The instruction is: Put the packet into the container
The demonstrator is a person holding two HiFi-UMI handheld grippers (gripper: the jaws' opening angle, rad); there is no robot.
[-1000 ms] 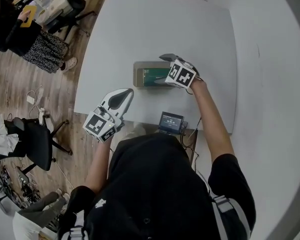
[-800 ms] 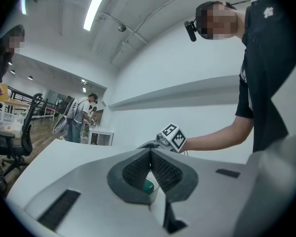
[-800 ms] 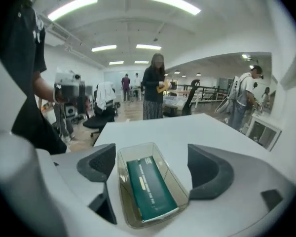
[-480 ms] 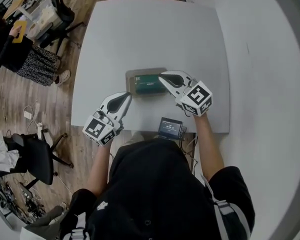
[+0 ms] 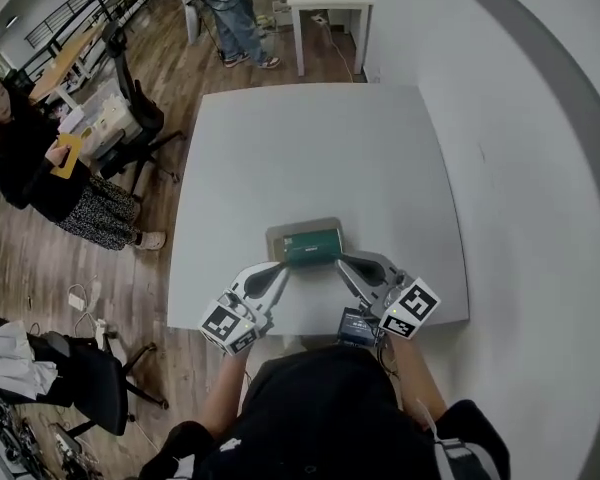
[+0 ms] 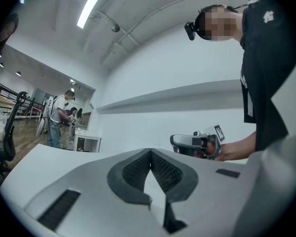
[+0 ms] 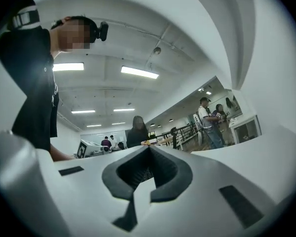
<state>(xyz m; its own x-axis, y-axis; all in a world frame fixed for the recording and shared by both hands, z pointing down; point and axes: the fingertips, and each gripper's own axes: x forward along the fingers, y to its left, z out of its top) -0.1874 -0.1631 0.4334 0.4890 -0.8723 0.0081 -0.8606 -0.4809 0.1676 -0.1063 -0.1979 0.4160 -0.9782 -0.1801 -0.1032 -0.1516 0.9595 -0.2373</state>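
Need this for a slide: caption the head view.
Green packet in the container on the table; left gripper and right gripper shut, empty, beside it.

both grippers are hovering level over the near edge of the bench (image 5: pixel 310 148), tips angling toward each other. the left gripper (image 5: pixel 278 271) is sitting closed and empty. the right gripper (image 5: pixel 346 264) has just been closing, its jaws meeting on nothing.

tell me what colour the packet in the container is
The packet is dark green and lies in the container. It shows best in the head view.
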